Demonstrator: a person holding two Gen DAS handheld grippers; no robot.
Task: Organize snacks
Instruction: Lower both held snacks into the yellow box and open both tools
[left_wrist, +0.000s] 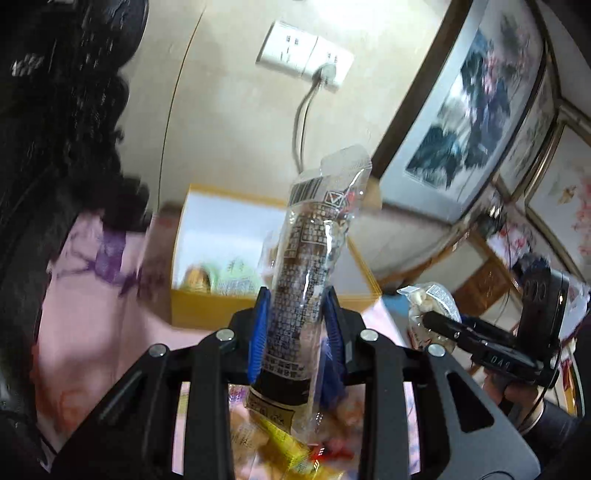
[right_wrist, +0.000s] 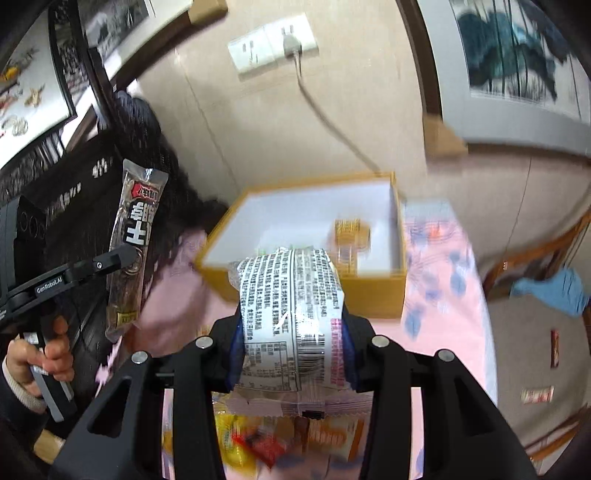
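A long clear plastic snack packet (left_wrist: 306, 266) carries dark brown print. The open cardboard box (right_wrist: 373, 291) is mustard yellow outside, white inside. Beside the box, the bench cloth (right_wrist: 439, 258) is pink with blue blossoms.

A tabletop (right_wrist: 436, 258) under a pink floral cloth carries an open yellow box (right_wrist: 369, 291) near the wall and loose snack packets (right_wrist: 258, 439) at the near edge.

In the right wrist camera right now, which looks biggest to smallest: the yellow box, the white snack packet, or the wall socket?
1. yellow box
2. white snack packet, held in the right claw; it sits much nearer the camera, so it only looks nearly box-sized.
3. wall socket, farthest away.
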